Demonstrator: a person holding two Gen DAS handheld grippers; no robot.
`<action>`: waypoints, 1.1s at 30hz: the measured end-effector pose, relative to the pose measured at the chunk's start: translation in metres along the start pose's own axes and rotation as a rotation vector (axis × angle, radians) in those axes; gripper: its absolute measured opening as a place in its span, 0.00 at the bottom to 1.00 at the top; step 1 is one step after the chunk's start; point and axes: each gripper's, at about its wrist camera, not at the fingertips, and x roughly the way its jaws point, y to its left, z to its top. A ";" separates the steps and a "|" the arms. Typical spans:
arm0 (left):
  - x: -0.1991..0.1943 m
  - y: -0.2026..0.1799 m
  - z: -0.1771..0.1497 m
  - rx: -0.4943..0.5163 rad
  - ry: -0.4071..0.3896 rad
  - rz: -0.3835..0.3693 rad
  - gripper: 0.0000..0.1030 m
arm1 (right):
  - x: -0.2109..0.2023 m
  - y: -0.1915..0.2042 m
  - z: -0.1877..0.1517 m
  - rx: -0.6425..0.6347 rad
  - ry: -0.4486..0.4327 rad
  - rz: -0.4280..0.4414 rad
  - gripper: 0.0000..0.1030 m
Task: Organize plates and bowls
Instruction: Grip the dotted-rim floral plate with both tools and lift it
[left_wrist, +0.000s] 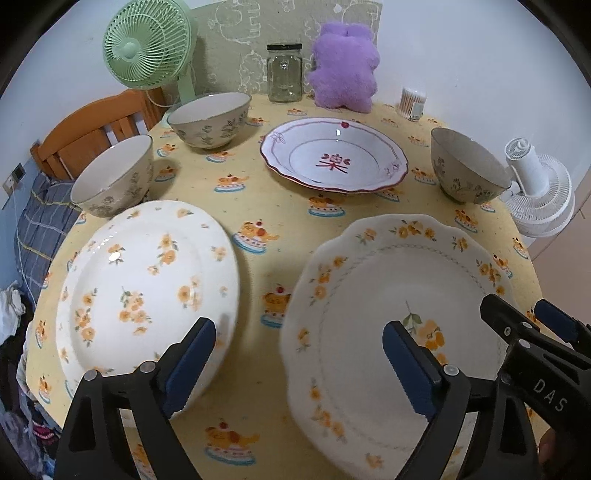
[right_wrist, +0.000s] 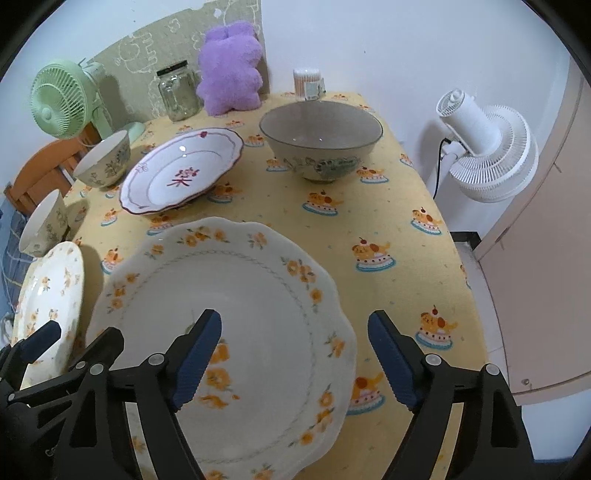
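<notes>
Two white plates with orange flowers lie at the table's near side: a round one (left_wrist: 147, 288) (right_wrist: 48, 295) on the left and a scalloped one (left_wrist: 391, 332) (right_wrist: 236, 325) on the right. A white plate with red trim (left_wrist: 332, 155) (right_wrist: 181, 170) lies further back. Three floral bowls stand around it: two at left (left_wrist: 114, 177) (left_wrist: 210, 118), one at right (left_wrist: 469, 166) (right_wrist: 321, 144). My left gripper (left_wrist: 299, 365) is open above the gap between the two near plates. My right gripper (right_wrist: 295, 358) (left_wrist: 524, 325) is open over the scalloped plate's right part.
A yellow cloth (left_wrist: 280, 218) covers the table. At the back stand a green fan (left_wrist: 147, 48), a glass jar (left_wrist: 284, 74), a purple plush (left_wrist: 343, 66) and a cotton swab box (left_wrist: 412, 103). A white fan (right_wrist: 487, 147) stands off the right edge. A wooden chair (left_wrist: 92, 129) is at the left.
</notes>
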 end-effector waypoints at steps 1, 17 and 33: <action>-0.002 0.004 0.000 0.006 -0.006 -0.004 0.90 | -0.003 0.004 -0.001 0.005 -0.005 -0.002 0.82; -0.025 0.094 0.003 0.084 -0.049 -0.072 0.91 | -0.041 0.093 -0.016 0.055 -0.074 -0.028 0.82; -0.009 0.168 0.001 0.127 -0.030 -0.058 0.90 | -0.027 0.192 -0.024 -0.030 -0.047 0.008 0.82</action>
